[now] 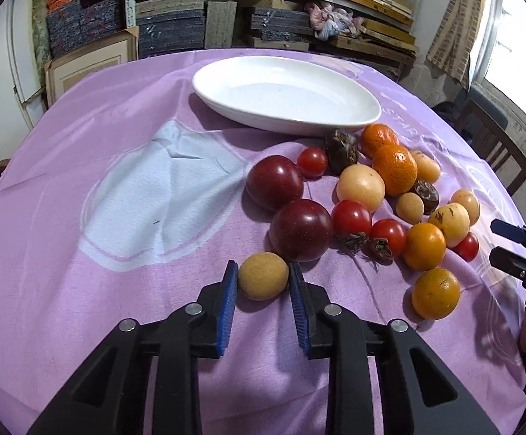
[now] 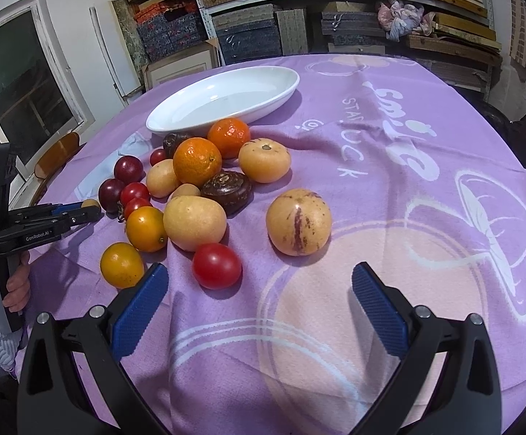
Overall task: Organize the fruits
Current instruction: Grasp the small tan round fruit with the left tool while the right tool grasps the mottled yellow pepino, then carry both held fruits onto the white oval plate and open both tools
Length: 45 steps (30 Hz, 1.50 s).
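The small tan fruit (image 1: 263, 280) lies at the near-left fringe of the fruit pile, toward the near edge of the surface (image 1: 81, 290), squarely between the pads of the left tongs (image 1: 263, 279) — closed on it, both pads touching its sides. The white dish (image 1: 284, 94) sits beyond the pile toward the far edge. The right tongs (image 2: 259, 282) hover wide open and empty, near a cherry tomato (image 2: 216, 265).
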Motion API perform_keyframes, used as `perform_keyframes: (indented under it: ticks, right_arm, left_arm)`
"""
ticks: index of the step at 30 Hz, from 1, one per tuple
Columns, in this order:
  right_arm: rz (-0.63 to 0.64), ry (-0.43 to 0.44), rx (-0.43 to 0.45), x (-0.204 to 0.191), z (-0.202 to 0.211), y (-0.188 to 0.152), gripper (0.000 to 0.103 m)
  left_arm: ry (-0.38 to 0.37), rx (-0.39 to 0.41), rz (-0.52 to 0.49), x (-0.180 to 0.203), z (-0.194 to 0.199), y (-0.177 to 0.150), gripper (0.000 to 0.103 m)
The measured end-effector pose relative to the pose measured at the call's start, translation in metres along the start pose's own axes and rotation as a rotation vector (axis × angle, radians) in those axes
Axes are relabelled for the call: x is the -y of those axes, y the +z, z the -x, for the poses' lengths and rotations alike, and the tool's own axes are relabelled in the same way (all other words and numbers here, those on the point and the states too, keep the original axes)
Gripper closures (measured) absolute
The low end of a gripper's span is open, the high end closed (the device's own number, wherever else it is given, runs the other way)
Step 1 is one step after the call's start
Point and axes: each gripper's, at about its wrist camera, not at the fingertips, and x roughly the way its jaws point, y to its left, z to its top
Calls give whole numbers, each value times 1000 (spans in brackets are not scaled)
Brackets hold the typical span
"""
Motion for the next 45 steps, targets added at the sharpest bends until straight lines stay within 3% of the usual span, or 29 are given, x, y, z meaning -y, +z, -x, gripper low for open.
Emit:
perform_keyframes:
  ticks: [4, 7, 12, 15, 16, 19, 22, 28, 37, 41, 42, 45]
  right_arm:
    - [13, -9, 12, -1, 1, 0, 4]
    - [24, -30, 33, 1, 4, 0, 4]
    - [36, -5, 20, 4, 1, 5, 4]
    - [106, -54, 11, 0, 1, 12, 5]
    - [131, -79, 10, -1, 1, 15, 8]
    - [175, -102, -9, 2, -2, 23, 35]
    - [155, -99, -36, 11, -9, 27, 37]
    - [151, -87, -92, 15, -31, 24, 59]
    - [189, -117, -82, 9, -40, 26, 59]
    - [201, -118, -96, 8, -41, 29, 51]
    - [194, -107, -95, 10, -42, 30, 59]
    - [182, -98, -94, 12, -40, 31, 59]
  left_arm:
    - [-14, -9, 54, -5, 4, -3, 74]
    - [-78, 11, 176, -11, 14, -15, 75]
    - [66, 34, 117, 13, 22, -31, 75]
    - [36, 20, 129, 16, 18, -36, 74]
    - [43, 35, 126, 16, 17, -37, 74]
    - [42, 46, 109, 15, 16, -38, 75]
    - [39, 53, 100, 15, 16, -40, 74]
    - [35, 55, 94, 14, 15, -40, 74]
    - [35, 54, 91, 13, 15, -39, 74]
    - [36, 53, 90, 13, 15, -39, 74]
    - [35, 54, 93, 13, 15, -39, 74]
    - [32, 51, 99, 13, 14, -38, 74]
